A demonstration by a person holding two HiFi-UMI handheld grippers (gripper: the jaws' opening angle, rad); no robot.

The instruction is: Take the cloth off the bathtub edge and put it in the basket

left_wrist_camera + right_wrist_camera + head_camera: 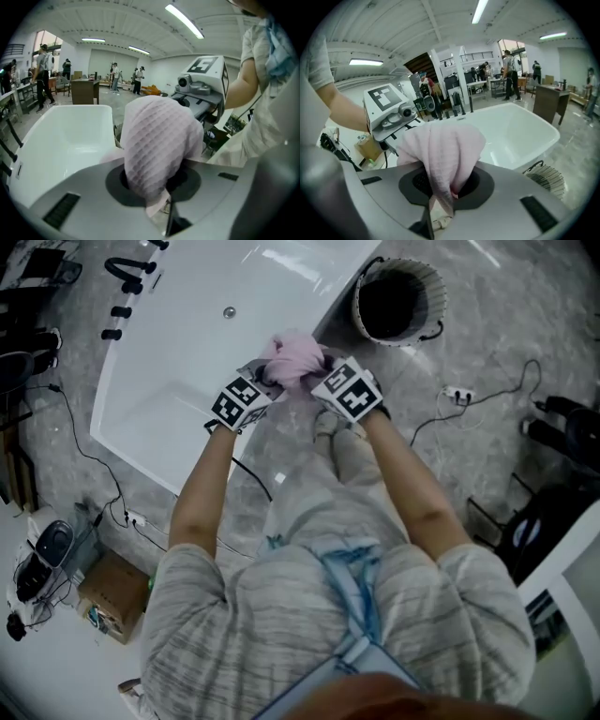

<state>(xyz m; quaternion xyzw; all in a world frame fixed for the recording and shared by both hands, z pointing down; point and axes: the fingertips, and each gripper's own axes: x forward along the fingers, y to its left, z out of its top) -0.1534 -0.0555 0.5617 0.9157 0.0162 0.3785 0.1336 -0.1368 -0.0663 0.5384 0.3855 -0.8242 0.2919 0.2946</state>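
Both jaws are pinched shut on the pink cloth point(292, 357): the left gripper point(265, 381) and the right gripper point(317, 376) hold opposite sides, so it hangs bunched between them, up off the bathtub point(187, 324) near its corner. Two grips, I'd guess, stop loose ends trailing on the way to the basket point(433, 292) standing near on the floor.
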